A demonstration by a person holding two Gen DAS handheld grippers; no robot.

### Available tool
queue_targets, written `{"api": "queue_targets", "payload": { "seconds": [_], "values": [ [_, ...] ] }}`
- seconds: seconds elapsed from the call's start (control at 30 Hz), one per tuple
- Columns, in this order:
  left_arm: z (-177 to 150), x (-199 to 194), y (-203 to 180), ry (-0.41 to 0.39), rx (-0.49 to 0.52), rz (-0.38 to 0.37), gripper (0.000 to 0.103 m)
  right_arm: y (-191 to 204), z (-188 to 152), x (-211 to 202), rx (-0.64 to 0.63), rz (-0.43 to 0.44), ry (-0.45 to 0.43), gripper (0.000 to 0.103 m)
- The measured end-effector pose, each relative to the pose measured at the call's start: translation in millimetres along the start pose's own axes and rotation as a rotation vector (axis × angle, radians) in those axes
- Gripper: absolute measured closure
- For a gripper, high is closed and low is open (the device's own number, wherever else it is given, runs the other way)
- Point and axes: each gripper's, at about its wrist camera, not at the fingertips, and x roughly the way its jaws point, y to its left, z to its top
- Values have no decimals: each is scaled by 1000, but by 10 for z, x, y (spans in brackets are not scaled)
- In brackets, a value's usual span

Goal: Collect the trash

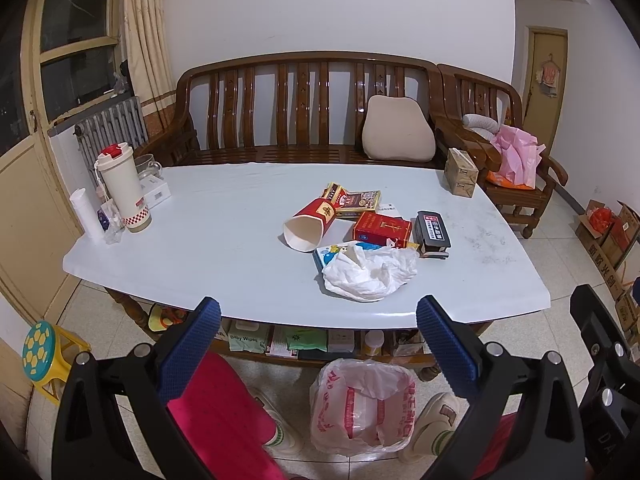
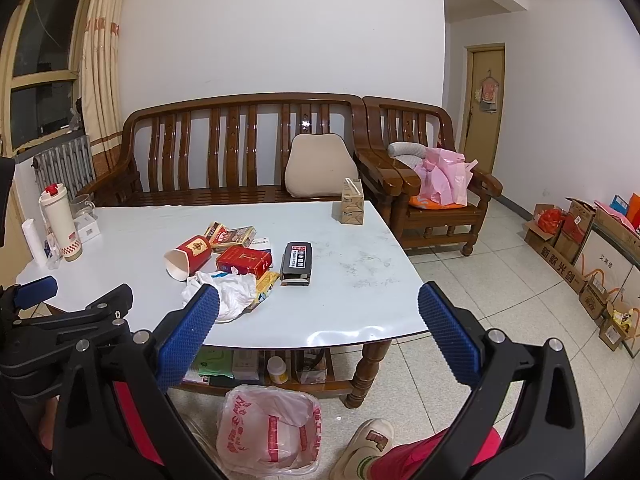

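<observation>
A pile of trash lies mid-table: a crumpled white plastic bag (image 1: 370, 270) (image 2: 224, 290), a tipped red paper cup (image 1: 310, 222) (image 2: 188, 258), a red box (image 1: 382, 229) (image 2: 245, 261), a flat printed box (image 1: 354, 199) (image 2: 230, 235) and a black box (image 1: 432, 232) (image 2: 296, 262). An open red-printed plastic bag (image 1: 362, 406) (image 2: 270, 430) stands on the floor in front of the table. My left gripper (image 1: 318, 314) is open and empty, near the table's front edge. My right gripper (image 2: 318, 306) is open and empty, to its right.
The white table (image 1: 220, 248) also holds a white thermos (image 1: 122, 188), a white bottle (image 1: 86, 214) and a tan carton (image 1: 460, 172). A wooden bench (image 1: 304, 112) and an armchair (image 2: 432, 184) stand behind it. Cardboard boxes (image 2: 580, 248) line the right wall. A small stool (image 1: 42, 354) stands at left.
</observation>
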Motion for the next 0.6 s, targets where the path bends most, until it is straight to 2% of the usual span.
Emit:
{"api": "queue_targets", "payload": {
  "seconds": [0.6],
  "values": [
    [-4, 3, 0, 6, 2, -1, 7, 26, -10, -10, -1, -7, -1, 5]
  ]
}}
